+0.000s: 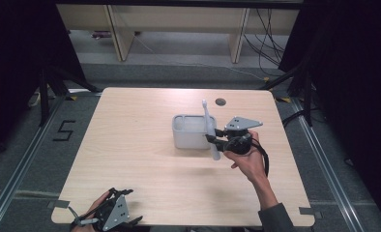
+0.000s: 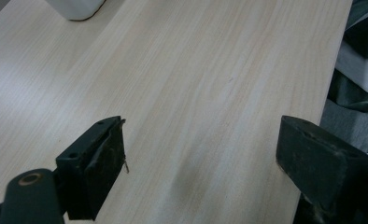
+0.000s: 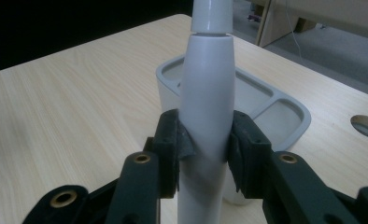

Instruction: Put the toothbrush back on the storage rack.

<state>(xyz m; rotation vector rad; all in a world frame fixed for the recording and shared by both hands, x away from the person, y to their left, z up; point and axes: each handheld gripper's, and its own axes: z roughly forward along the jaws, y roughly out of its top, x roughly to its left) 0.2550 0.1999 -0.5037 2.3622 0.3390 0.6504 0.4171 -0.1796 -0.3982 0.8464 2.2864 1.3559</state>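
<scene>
My right gripper is shut on a white electric toothbrush, which it holds nearly upright above the table, just right of a pale grey holder tub. In the right gripper view both black pads press the toothbrush handle from either side, and the tub with its divided compartments lies right behind it. My left gripper rests at the table's near left edge. In the left gripper view its jaws stand wide apart, the gripper open over bare wood with nothing between them.
The light wooden table has a round cable hole near its far edge, behind the tub. A corner of the tub shows in the left gripper view. Floor and cables lie beyond the table; dark cloth hangs off its near edge.
</scene>
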